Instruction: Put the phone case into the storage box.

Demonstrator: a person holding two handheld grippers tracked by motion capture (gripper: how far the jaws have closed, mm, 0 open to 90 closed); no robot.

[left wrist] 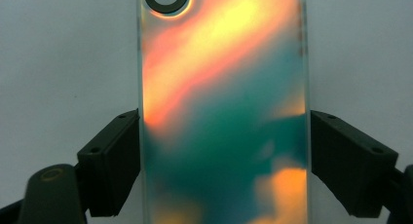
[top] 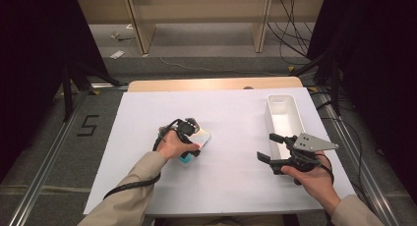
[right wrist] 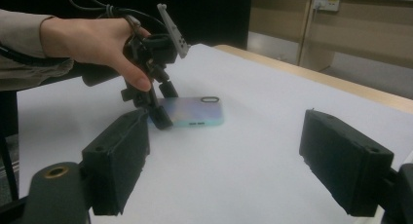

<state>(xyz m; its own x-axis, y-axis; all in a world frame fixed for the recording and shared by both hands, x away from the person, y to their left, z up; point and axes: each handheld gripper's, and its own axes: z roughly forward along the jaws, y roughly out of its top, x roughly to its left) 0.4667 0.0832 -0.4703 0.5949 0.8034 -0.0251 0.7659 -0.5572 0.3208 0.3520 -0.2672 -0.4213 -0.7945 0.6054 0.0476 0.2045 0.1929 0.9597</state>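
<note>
Up in the high view: finds the left gripper (top: pixel 191 133) tipped down onto the phone case (top: pixel 201 137) near the middle of the white sheet (top: pixel 231 182), steered by the left hand (top: pixel 172 145). Catches the right gripper (top: pixel 266 147) off to the side, spread wide, holding nothing, just beside the white bin (top: pixel 290 105). Puts case and bin well apart, so, if bound for the bin at all, means a long carry with plenty of room for a drop along the way. Down to the left gripper view: frames the case, shimmering orange and teal, lengthwise between both black jaws, one at each long edge. Looks like contact on both sides, yet cannot tell a real squeeze from a mere touch. Hints at trouble right there: smooth, slim edges, little for the pads to bite, so could squirt out or pivot nose-down on a lift with too light a pinch, could bow or pop free with too hard a one. Over to the right gripper view: looks past its own wide-open, empty jaws to the case lying flat on the sheet, camera-hole end pointing away from the left gripper. Shows the hold near one end rather than mid-length, so risks sag and swing at the free end. Also risks scraping or tugging the sheet with a shallow, skidding lift.
</note>
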